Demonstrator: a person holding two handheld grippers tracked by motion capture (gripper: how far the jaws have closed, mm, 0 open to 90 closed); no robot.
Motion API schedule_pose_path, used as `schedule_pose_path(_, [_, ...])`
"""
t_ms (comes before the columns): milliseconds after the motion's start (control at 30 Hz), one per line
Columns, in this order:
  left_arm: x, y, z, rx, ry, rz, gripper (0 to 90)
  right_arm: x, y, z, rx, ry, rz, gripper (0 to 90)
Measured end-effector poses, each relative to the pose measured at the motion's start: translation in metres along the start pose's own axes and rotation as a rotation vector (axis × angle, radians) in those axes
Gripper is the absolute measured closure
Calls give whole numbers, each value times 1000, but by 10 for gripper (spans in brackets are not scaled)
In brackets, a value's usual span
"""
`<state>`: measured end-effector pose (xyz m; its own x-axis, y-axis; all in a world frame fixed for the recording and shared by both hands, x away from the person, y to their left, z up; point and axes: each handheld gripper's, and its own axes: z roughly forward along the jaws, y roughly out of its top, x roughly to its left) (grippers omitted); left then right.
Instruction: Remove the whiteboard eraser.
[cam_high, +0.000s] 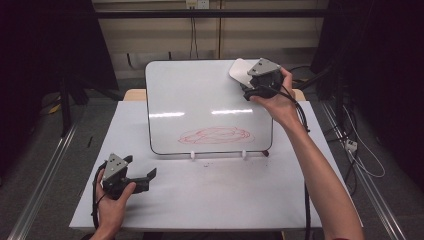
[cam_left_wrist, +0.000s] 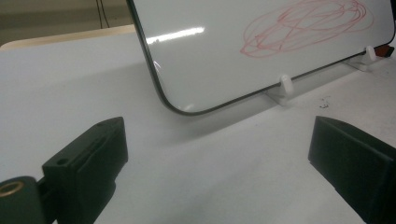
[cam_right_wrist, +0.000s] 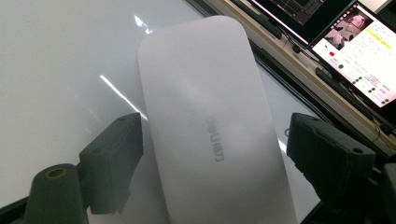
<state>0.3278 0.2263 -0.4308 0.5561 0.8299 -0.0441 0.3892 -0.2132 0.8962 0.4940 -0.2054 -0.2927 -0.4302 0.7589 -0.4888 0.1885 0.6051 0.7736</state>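
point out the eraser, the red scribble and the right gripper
eraser (cam_right_wrist: 210, 121): right gripper view, middle of its white top face
red scribble (cam_high: 215, 135): high view, centre of the loops low on the whiteboard
right gripper (cam_right_wrist: 212, 158): right gripper view, midway between its two black jaw tips

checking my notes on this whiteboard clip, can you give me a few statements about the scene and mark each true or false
1. A red scribble sits on the lower part of the whiteboard. True.
2. The white eraser lies between the jaws of the right gripper. True; whether the pads press on it yet cannot be told.
3. The left gripper is clamped on a marker. False: its jaws stand open with nothing between them, over the white table.
4. The right gripper is at the board's bottom left corner. False: it is at the top right corner.
5. The whiteboard lies flat on the table. False: it leans on small white supports.
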Motion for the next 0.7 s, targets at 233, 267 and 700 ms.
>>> schedule_pose_path(233, [0,-4,-1,26,-23,-34,47,3,3,5,50,0,-19,224])
schedule_pose_path(267, [1,-3,-2,22,-18,-27,48,3,3,6,53,-4,-20,230])
schedule_pose_path(700, [2,-4,-3,27,-3,-21,47,4,4,11,86,-25,-71,273])
